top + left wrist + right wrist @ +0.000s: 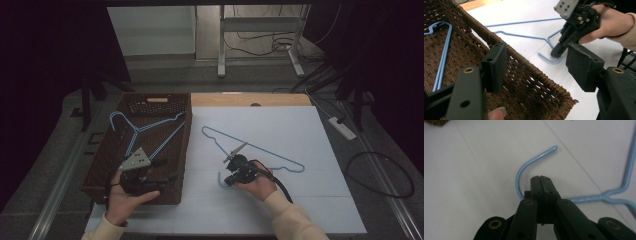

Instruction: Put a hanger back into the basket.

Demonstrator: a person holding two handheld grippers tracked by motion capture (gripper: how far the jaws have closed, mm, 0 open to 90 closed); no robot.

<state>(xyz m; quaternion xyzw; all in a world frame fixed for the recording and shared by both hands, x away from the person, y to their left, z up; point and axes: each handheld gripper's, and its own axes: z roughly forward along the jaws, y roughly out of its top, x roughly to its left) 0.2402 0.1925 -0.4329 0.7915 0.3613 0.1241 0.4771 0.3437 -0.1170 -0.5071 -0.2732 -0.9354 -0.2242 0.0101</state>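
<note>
While tilted down, the right hand-held gripper (pixel 231 178) pinches the hanger (pixel 260 150).

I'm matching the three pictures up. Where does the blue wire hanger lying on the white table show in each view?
High view: blue hanger at table centre, right gripper on its hook.
Left gripper view: upper middle, beyond the basket rim.
Right gripper view: hook curving around the shut jaws.
Shared landmark: the hanger's hook.

Table (pixel 300 210): basket (pixel 100 170), blue hanger (pixel 260 150)

Hanger's neck (pixel 571 200) behind shut fingers (pixel 535 186)
</note>
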